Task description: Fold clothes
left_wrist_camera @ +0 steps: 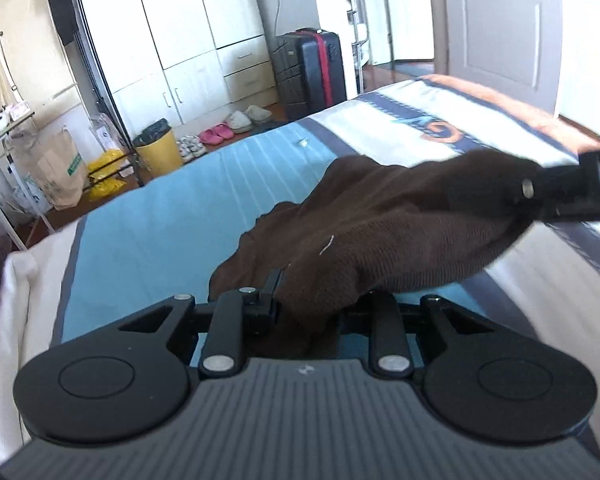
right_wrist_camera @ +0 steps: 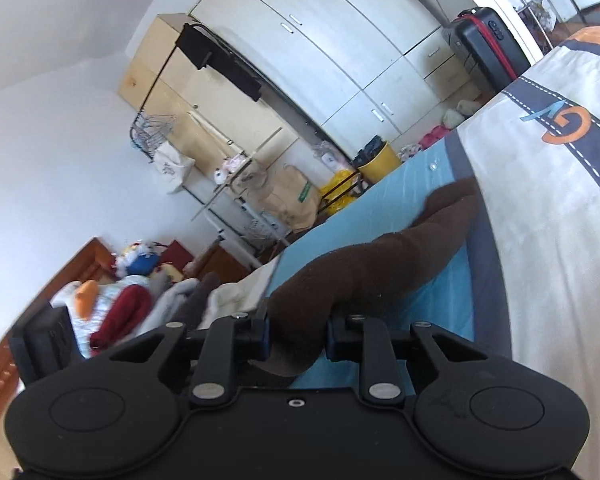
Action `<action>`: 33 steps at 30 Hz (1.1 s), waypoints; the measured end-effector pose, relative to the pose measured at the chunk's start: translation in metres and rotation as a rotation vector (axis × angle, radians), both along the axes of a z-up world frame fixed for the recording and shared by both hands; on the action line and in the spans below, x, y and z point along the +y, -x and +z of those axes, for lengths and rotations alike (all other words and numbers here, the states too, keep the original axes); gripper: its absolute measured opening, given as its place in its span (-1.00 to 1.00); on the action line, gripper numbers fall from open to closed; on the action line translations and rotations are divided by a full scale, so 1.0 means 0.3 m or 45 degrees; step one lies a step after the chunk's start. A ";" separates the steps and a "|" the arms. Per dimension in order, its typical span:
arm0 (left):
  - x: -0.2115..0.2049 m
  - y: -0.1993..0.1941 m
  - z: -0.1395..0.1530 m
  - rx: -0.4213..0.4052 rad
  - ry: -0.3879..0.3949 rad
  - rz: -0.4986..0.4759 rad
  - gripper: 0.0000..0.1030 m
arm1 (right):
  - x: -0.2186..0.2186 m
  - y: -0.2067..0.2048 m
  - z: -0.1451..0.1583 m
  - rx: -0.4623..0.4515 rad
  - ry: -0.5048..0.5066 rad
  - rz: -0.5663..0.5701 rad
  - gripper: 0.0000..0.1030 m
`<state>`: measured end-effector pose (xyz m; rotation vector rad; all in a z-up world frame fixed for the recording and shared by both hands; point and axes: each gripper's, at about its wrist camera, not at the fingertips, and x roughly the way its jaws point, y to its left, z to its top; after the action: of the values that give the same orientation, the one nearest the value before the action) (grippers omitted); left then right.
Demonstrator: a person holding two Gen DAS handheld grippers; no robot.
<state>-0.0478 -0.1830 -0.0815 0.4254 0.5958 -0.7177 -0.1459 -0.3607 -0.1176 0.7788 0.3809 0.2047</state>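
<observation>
A dark brown knitted garment (left_wrist_camera: 380, 232) is lifted off the blue sheet of the bed (left_wrist_camera: 160, 232) and stretched between my two grippers. My left gripper (left_wrist_camera: 320, 304) is shut on its near end; the cloth bunches over the right finger and hides it. At the right edge of the left wrist view, my right gripper (left_wrist_camera: 540, 196) pinches the garment's other end. In the right wrist view the brown garment (right_wrist_camera: 380, 264) runs as a thick roll away over the bed, and my right gripper (right_wrist_camera: 298, 332) is shut on it, blue pads pressing both sides.
A white, grey and orange duvet (left_wrist_camera: 440, 120) covers the bed's far part. Beyond the bed stand a black suitcase (left_wrist_camera: 312, 72), a yellow bin (left_wrist_camera: 158, 148), shoes (left_wrist_camera: 220, 132), white wardrobes (left_wrist_camera: 180, 20) and a paper bag (left_wrist_camera: 56, 168). Piled clothes (right_wrist_camera: 128, 300) lie at the bed's head.
</observation>
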 end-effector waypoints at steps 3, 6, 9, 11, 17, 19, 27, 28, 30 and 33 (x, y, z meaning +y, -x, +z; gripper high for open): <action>0.050 0.118 0.028 0.001 -0.012 -0.031 -0.54 | 0.030 0.101 0.036 0.052 -0.030 0.026 -0.46; 0.079 0.176 0.049 0.016 -0.038 -0.096 -0.50 | 0.048 0.181 0.012 0.210 -0.177 0.047 -0.46; 0.080 0.154 0.042 0.097 -0.054 -0.127 -0.49 | 0.035 0.197 -0.001 0.279 -0.229 0.030 -0.46; 0.067 0.130 0.052 0.099 -0.057 -0.139 -0.44 | 0.012 0.183 0.006 0.265 -0.215 0.013 -0.46; -0.007 0.024 0.094 -0.016 -0.066 -0.129 -0.13 | -0.078 0.060 0.051 0.273 -0.193 -0.047 -0.45; -0.046 -0.032 0.091 -0.029 -0.067 -0.115 -0.09 | -0.124 0.010 0.049 0.298 -0.246 -0.075 -0.45; -0.189 -0.255 0.022 0.012 -0.051 -0.091 0.21 | -0.250 -0.161 -0.025 0.392 -0.313 -0.158 -0.44; -0.200 -0.276 0.004 0.030 -0.045 -0.081 0.21 | -0.257 -0.176 -0.036 0.396 -0.312 -0.166 -0.44; -0.217 -0.297 -0.035 0.032 -0.053 -0.050 0.20 | -0.270 -0.210 -0.067 0.397 -0.332 -0.172 -0.38; -0.223 -0.311 -0.100 0.025 -0.089 -0.007 0.20 | -0.287 -0.239 -0.126 0.345 -0.409 -0.162 -0.22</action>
<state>0.0455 -0.2500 -0.1114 0.4853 0.6397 -0.7086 -0.0741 -0.4468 -0.1553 1.1491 0.5610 0.0395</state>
